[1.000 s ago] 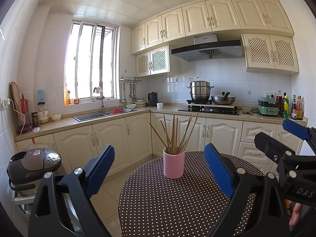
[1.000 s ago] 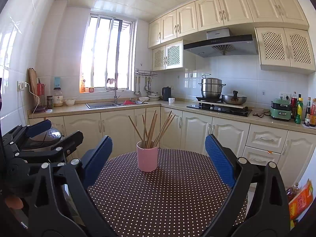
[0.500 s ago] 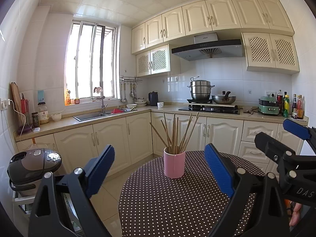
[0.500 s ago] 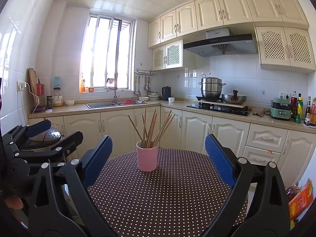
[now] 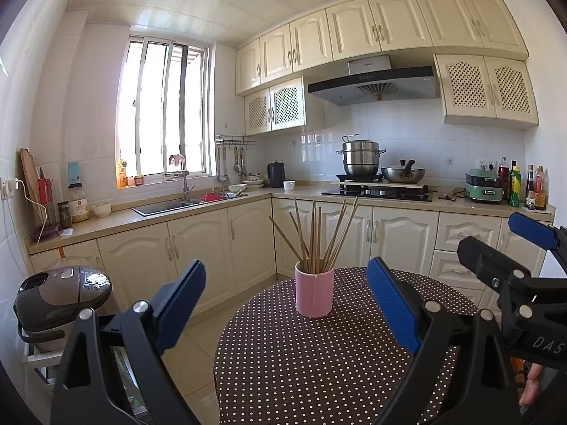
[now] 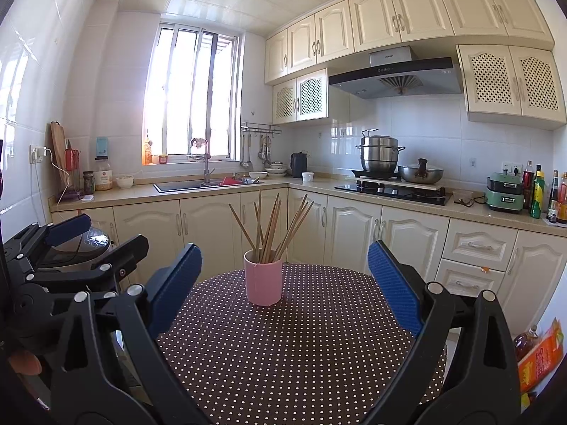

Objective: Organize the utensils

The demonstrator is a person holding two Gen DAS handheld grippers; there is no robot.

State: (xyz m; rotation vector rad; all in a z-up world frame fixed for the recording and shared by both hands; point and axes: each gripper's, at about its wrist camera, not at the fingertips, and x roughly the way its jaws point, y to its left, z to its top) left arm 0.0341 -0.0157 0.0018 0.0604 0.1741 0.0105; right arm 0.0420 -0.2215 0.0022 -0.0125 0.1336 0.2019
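Nothing moved since earlier, left gripper (image 5: 283,304) and right gripper (image 6: 283,279) wide open, empty, chopsticks (image 6: 273,228) in pink cup (image 6: 264,278)

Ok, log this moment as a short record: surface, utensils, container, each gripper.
surface: round table with a dark polka-dot cloth
container: pink cup, upright on the table's far half
utensils: wooden chopsticks standing in the pink cup, fanned outward
left gripper: open, empty, short of the cup
right gripper: open, empty, short of the cup
background: kitchen counter with sink, pots on the stove
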